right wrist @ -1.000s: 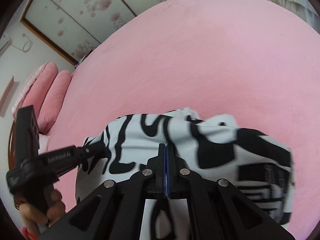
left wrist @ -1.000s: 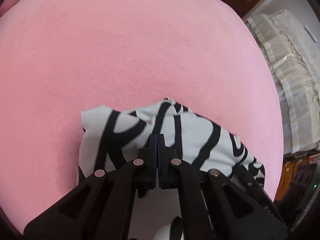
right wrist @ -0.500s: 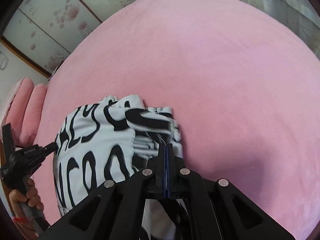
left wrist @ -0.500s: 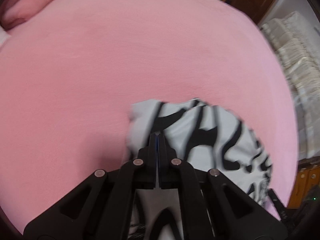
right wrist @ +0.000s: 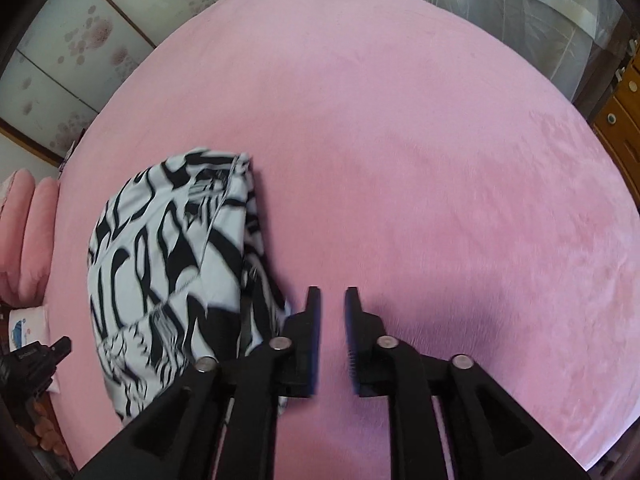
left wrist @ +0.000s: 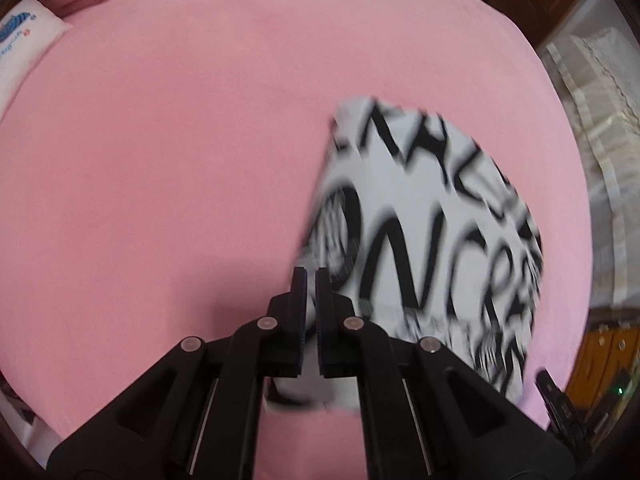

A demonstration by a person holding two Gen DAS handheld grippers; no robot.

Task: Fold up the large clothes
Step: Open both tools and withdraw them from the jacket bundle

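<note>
A white garment with bold black lettering point(left wrist: 424, 232) lies folded in a compact block on the pink bed point(left wrist: 180, 160). In the left wrist view it is right of my left gripper point(left wrist: 310, 276), whose jaws stand slightly apart with nothing between them at the garment's near left edge. In the right wrist view the garment point(right wrist: 172, 264) lies left of my right gripper point(right wrist: 333, 300), which is open and empty over bare pink cover. The left gripper point(right wrist: 40, 356) shows at the far left edge there.
Pink pillows point(right wrist: 28, 236) and a white pillow point(left wrist: 24, 36) lie at the head of the bed. Sliding floral doors point(right wrist: 80, 52) stand behind. Cream bedding point(left wrist: 600, 120) and wooden furniture point(right wrist: 620, 108) flank the bed's edges.
Both grippers have let go of the garment and opened. It now lies flat on the bed. The left gripper drew off to its left side, the right gripper to its right.
</note>
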